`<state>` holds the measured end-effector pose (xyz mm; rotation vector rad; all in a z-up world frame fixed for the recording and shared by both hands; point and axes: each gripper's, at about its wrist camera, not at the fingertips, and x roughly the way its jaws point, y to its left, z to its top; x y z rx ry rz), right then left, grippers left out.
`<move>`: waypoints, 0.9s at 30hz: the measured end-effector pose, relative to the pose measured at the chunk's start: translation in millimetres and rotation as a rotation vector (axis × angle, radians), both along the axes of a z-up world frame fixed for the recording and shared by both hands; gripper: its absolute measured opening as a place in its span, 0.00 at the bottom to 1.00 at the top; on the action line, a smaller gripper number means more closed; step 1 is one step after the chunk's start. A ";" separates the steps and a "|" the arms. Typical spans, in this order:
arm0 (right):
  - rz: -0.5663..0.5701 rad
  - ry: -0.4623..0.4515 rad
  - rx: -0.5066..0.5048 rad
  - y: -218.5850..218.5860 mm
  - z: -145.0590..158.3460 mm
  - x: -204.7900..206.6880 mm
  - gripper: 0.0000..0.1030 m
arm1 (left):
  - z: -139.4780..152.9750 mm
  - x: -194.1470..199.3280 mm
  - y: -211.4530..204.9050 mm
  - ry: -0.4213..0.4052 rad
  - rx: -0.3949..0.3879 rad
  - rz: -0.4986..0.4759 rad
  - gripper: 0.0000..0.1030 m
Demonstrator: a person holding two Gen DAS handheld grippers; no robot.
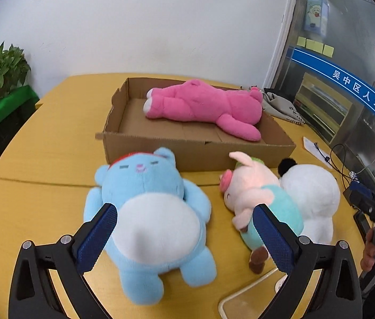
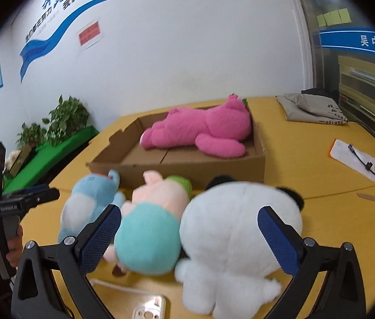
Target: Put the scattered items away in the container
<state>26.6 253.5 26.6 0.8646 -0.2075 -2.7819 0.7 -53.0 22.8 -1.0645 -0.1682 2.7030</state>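
Note:
A cardboard box (image 1: 187, 154) (image 2: 214, 166) stands on the yellow table with a pink plush bear (image 1: 206, 106) (image 2: 203, 130) lying inside. In front of it lie a blue plush bear (image 1: 150, 212) (image 2: 86, 204), a pink pig plush in teal clothes (image 1: 256, 194) (image 2: 150, 228) and a white panda plush (image 1: 312, 196) (image 2: 235, 242). My left gripper (image 1: 184, 239) is open, its fingers either side of the blue bear's belly, above it. My right gripper (image 2: 190, 239) is open, over the pig and the panda.
A grey cloth bag (image 1: 283, 106) (image 2: 312, 106) lies behind the box at right. A white card with cables (image 2: 355, 159) lies at the right edge. A phone case (image 2: 147, 308) and a cord lie near the front. Potted plants (image 2: 59, 122) stand left.

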 end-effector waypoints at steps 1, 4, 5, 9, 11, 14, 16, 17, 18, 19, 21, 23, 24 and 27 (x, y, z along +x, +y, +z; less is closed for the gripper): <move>0.007 -0.007 0.004 -3.0 -4.0 3.1 1.00 | -1.3 3.0 0.1 -0.003 0.004 -0.001 1.00; 0.012 -0.026 0.011 -9.3 -11.1 11.5 1.00 | -2.4 10.8 1.8 -0.002 0.007 -0.004 1.00; 0.014 -0.025 0.014 -10.7 -11.3 12.6 1.00 | -2.1 12.5 2.8 -0.001 0.003 -0.003 1.00; 0.015 -0.004 0.021 -14.4 -7.9 17.8 1.00 | -2.7 17.7 8.6 0.002 -0.009 -0.003 1.00; 0.016 -0.006 0.021 -15.8 -9.0 18.4 1.00 | -4.2 19.9 11.0 0.004 -0.010 -0.004 1.00; 0.019 -0.021 0.013 -16.0 -13.3 18.2 1.00 | -6.8 20.4 13.1 0.000 -0.002 -0.008 1.00; 0.015 -0.028 0.004 -14.7 -15.9 18.5 1.00 | -8.7 20.2 13.6 -0.002 -0.003 -0.007 1.00; 0.012 -0.033 -0.002 -13.1 -17.2 18.3 1.00 | -9.6 20.1 13.8 -0.005 -0.002 -0.007 1.00; 0.008 -0.036 -0.005 -12.1 -18.0 18.1 1.00 | -10.5 20.1 14.0 -0.008 0.001 -0.009 1.00; 0.004 -0.039 -0.008 -11.4 -18.9 18.0 1.00 | -11.1 20.2 14.2 -0.010 0.002 -0.010 1.00; -0.004 -0.043 -0.017 -8.8 -20.3 17.5 1.00 | -12.5 20.6 15.3 -0.011 -0.002 -0.009 1.00; -0.011 -0.047 -0.023 -6.9 -22.4 16.8 1.00 | -13.9 20.9 16.4 -0.015 -0.002 -0.007 1.00; -0.012 -0.050 -0.024 -6.7 -23.5 16.5 1.00 | -14.7 20.9 17.2 -0.018 0.000 -0.008 1.00; -0.011 -0.057 -0.027 -5.6 -26.3 16.0 1.00 | -16.4 21.0 19.0 -0.020 -0.004 -0.009 1.00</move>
